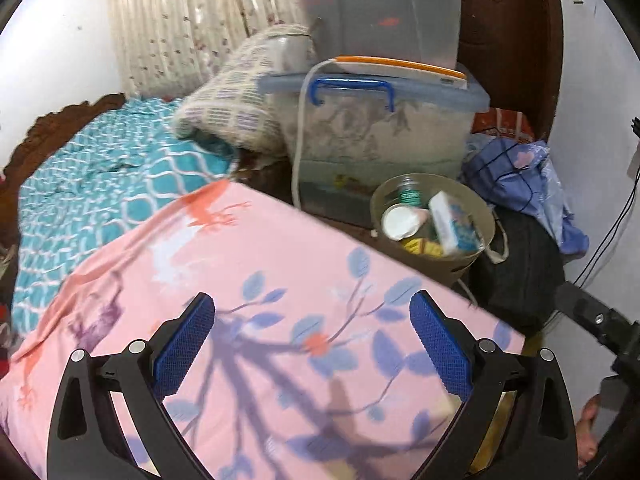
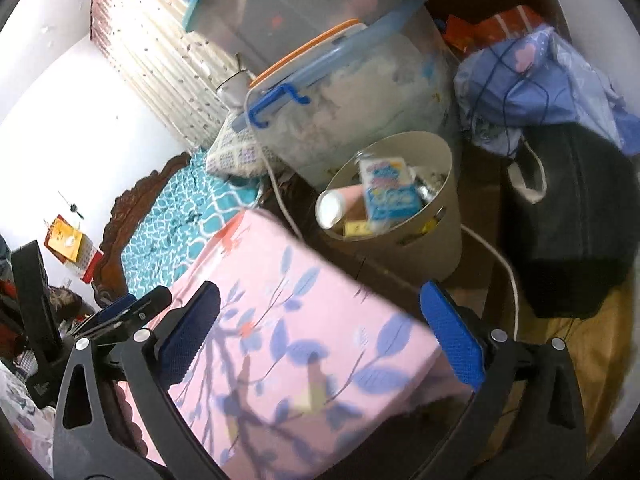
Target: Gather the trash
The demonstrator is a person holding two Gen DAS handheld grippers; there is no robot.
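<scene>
Standing beside the bed [image 1: 280, 280], the bin [image 1: 472, 256] collects trash; both grippers, left [image 1: 312, 344] and right [image 2: 320, 336], hang wide open, holding nothing.

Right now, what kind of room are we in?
Most likely a bedroom. There is a bed with a teal cover and carved wooden frame, a pillow on it, and a curtain behind. Storage tubs and a bin of trash stand beside it.

Beige bin [image 2: 420, 248] of trash beside pink floral sheet [image 2: 304, 340].
</scene>
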